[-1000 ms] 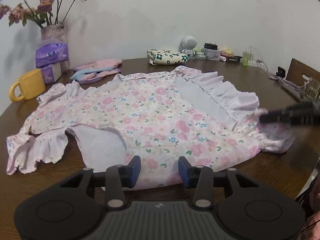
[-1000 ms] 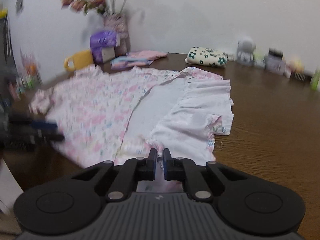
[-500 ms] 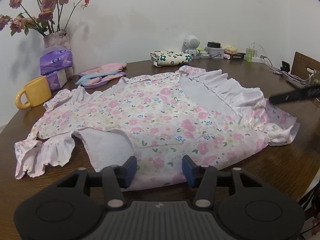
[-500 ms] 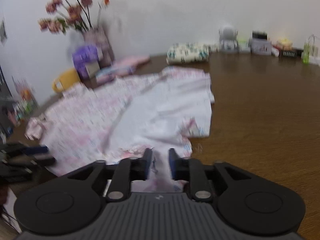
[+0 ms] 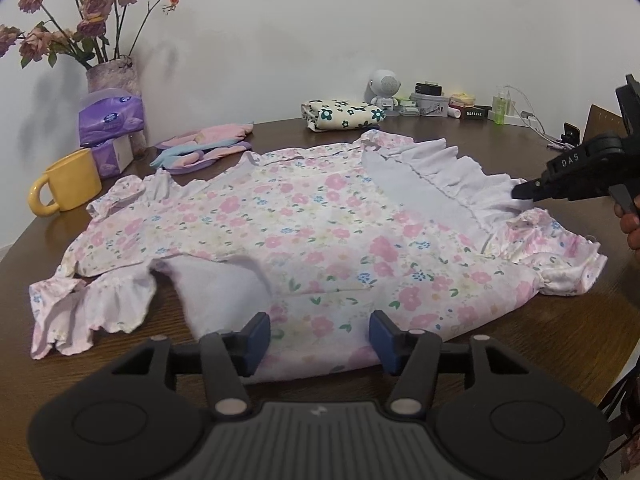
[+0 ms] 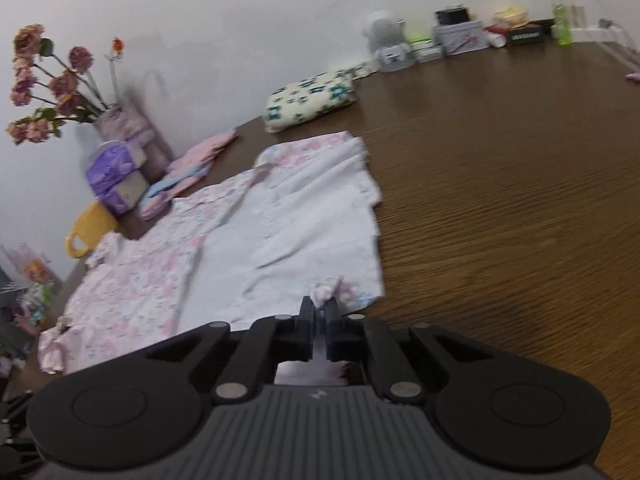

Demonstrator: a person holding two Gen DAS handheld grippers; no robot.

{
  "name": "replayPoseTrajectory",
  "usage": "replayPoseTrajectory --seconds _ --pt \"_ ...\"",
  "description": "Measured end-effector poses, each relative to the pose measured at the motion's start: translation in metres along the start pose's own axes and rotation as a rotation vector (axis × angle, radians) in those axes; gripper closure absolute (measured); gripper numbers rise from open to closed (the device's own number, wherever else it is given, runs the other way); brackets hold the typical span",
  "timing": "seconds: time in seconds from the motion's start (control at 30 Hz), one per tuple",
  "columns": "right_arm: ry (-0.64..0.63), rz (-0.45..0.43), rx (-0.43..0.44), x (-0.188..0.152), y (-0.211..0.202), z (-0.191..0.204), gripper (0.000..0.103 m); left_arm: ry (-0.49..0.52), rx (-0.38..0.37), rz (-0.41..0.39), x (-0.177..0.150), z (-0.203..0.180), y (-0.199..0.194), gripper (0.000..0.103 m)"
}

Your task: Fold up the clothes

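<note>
While the pink floral cotton dress [image 5: 304, 232] lies spread on the brown wooden desk [image 6: 500, 184], the right hand-held gripper [image 6: 319, 312] pinches its frilled sleeve; the left hand-held gripper [image 5: 319, 338], jaws just widened, stands spread over the hem.

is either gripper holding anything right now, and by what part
The right gripper is shut on the floral dress, pinching its ruffled hem edge. The left gripper is open over the dress's near edge and holds nothing.

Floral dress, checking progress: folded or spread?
Partly folded: the dress lies spread, both side edges turned in showing pale lining.
</note>
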State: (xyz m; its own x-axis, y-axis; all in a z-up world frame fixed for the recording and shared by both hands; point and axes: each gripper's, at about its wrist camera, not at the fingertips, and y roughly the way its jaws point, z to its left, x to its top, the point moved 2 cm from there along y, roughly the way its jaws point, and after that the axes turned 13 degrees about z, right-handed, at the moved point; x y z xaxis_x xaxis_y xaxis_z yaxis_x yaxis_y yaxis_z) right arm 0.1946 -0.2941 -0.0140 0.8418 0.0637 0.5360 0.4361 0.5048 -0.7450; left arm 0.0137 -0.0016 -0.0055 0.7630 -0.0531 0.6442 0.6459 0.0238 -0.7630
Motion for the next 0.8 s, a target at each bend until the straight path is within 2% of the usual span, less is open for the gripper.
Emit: replayPoseTrajectory --seconds 0.1,0.23,0.3,0.37,0.47,0.6,0.63,0.67,0.8 --pt "-0.014 -0.014 -0.093 0.000 0.003 -0.007 0.099 -0.005 -0.004 0.000 0.000 0.003 0.001 0.048" --pt "0.005 -0.033 -0.083 -0.002 -0.007 -0.012 0.092 0.000 -0.004 0.002 0.001 0.006 0.001 0.048" --pt "0.019 -0.051 -0.077 -0.004 -0.014 -0.014 0.086 0.008 -0.005 -0.012 0.004 0.006 -0.002 0.049" --pt "0.027 -0.063 -0.066 -0.005 -0.019 -0.014 0.072 0.016 -0.006 -0.043 0.007 0.007 -0.008 0.049" --pt "0.032 -0.054 -0.030 -0.006 -0.018 -0.012 0.063 0.022 -0.014 -0.113 0.021 0.013 -0.022 0.048" --pt "0.050 -0.032 0.017 -0.006 -0.009 -0.011 0.067 -0.024 0.042 -0.137 0.036 0.035 -0.025 0.047" --pt "0.054 -0.026 0.027 -0.006 -0.006 -0.012 0.086 -0.040 0.066 -0.133 0.039 0.043 -0.023 0.047" --pt "0.057 -0.017 0.041 -0.007 -0.005 -0.012 0.098 -0.064 0.093 -0.125 0.040 0.054 -0.021 0.047" --pt "0.050 -0.010 0.036 -0.008 -0.005 -0.012 0.095 -0.191 0.209 -0.086 0.045 0.112 -0.009 0.047"
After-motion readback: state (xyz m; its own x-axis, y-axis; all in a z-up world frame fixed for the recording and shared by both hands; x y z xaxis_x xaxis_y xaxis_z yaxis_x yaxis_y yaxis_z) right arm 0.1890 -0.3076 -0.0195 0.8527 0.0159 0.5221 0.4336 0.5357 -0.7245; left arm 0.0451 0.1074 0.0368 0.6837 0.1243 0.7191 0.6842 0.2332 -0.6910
